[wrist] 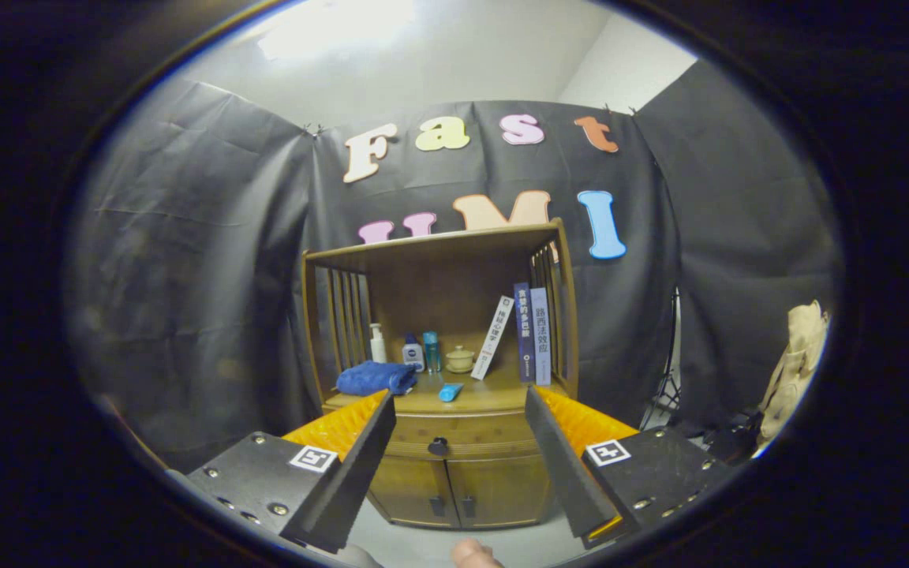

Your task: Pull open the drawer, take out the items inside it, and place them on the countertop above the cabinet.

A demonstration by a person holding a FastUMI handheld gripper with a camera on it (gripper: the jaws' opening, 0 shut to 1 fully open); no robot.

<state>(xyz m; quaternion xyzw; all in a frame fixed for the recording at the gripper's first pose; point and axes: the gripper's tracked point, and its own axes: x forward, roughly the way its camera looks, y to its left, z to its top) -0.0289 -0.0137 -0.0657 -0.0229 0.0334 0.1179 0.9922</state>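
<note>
A wooden cabinet [454, 473] stands some way ahead of my fingers. Its drawer [462, 436] is shut, with a dark knob [438, 446] at its middle, seen in the gap between my fingers. The countertop [494, 394] above the drawer holds a folded blue towel [375, 378], a small blue tube [450, 391], a white pump bottle [377, 344], two small bottles [423, 353], a small lidded jar [460, 360] and three books [529, 335]. My gripper [461, 406] is open, well short of the cabinet, with nothing between its fingers.
Two lower cabinet doors [462, 493] sit under the drawer. Slatted sides and a top shelf [439, 244] frame the countertop. A beige cloth [798, 363] hangs to the right by a stand. A fingertip [474, 554] shows just below the fingers.
</note>
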